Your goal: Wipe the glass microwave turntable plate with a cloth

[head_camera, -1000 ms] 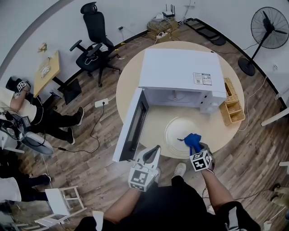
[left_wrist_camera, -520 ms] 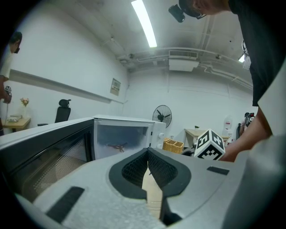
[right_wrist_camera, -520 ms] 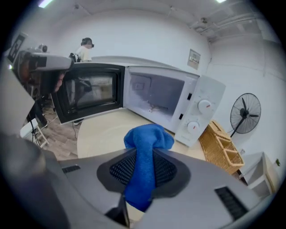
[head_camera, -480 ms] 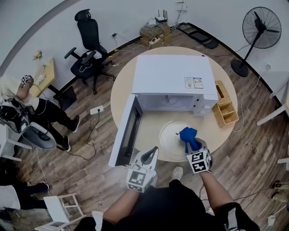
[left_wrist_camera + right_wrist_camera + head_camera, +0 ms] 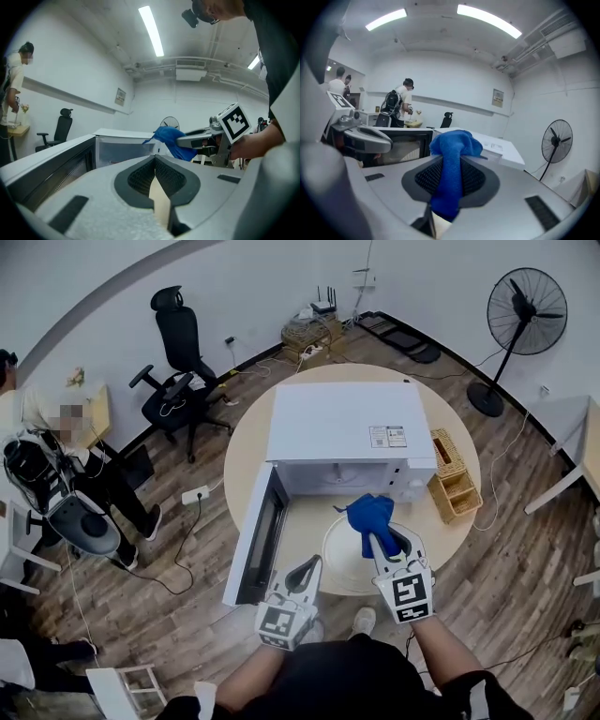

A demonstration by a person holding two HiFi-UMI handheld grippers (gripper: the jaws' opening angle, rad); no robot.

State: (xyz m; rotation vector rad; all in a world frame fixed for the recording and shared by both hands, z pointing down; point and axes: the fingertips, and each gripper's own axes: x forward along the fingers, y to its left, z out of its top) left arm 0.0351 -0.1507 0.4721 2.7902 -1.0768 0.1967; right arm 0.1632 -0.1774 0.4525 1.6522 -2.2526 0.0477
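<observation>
A blue cloth [image 5: 367, 512] is pinched in the right claw [image 5: 377, 538] above the glass plate [image 5: 339, 557], seemingly readied for wiping; the empty left claw [image 5: 311, 566] is closed, held aside.

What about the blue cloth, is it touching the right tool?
Touching. The right gripper view shows the blue cloth pinched between the jaws of the right tool.

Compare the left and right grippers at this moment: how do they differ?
The right gripper is shut on the blue cloth; the left gripper has its jaws together on nothing. The right gripper reaches over the glass turntable plate; the left gripper sits beside it, at the near edge of the table. Both point toward the open microwave.
</observation>
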